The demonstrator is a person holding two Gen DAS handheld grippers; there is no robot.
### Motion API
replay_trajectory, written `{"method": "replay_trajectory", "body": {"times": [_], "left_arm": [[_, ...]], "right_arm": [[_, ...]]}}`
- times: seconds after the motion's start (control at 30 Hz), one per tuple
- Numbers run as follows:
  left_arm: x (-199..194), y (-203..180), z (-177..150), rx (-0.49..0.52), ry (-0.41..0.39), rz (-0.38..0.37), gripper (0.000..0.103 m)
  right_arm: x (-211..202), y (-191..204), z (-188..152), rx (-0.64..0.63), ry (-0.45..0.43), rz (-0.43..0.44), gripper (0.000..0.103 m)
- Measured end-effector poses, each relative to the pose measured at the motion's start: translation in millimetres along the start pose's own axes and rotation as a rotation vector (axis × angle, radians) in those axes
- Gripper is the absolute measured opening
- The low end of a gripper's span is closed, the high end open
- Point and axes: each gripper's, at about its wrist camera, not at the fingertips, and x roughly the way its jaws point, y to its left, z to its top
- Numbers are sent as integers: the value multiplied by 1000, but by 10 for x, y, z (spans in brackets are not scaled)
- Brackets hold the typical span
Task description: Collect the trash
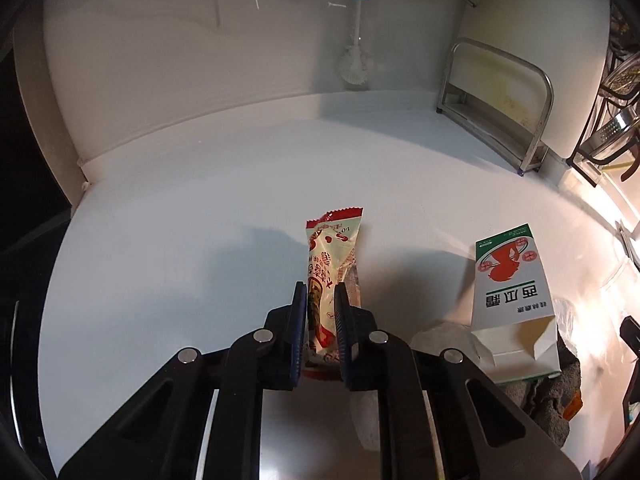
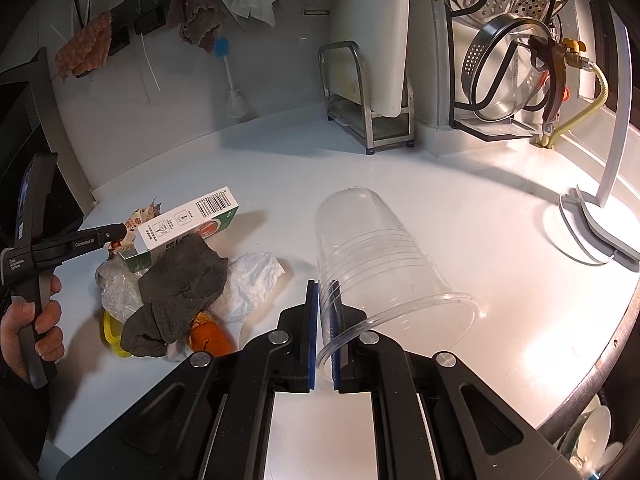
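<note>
My left gripper [image 1: 320,292] is shut on a red and cream snack wrapper [image 1: 334,248], which sticks out forward over the white counter [image 1: 180,240]. My right gripper [image 2: 329,288] is shut on the rim wall of a clear plastic cup [image 2: 368,248], held on its side above the counter. A trash pile lies at the left of the right wrist view: a white and green carton [image 2: 188,220], a dark grey rag [image 2: 180,280], a crumpled white tissue [image 2: 256,276], clear plastic film [image 2: 116,288], an orange peel [image 2: 208,336] and a yellow ring [image 2: 108,330]. The carton also shows in the left wrist view [image 1: 512,280].
A steel rack [image 2: 360,96] with a white cutting board [image 2: 380,32] stands at the back wall. A bottle brush [image 2: 230,80] hangs beside it. A black pot-lid rack [image 2: 504,68] and a white stand [image 2: 592,220] are at the right. Cloths [image 2: 196,16] hang on wall hooks.
</note>
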Motion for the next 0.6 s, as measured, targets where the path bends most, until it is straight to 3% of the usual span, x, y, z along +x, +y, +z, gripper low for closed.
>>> {"method": "replay_trajectory", "body": {"times": [0.3,0.6], "left_arm": [[-857,0,-296,22,-117,-2,15],[-1622,-168,-764,60,-163,-84,15]], "right_arm": [[-434,87,-267,33,-29,3,5],[-1177,350,-748,77,-54,-2,5]]}}
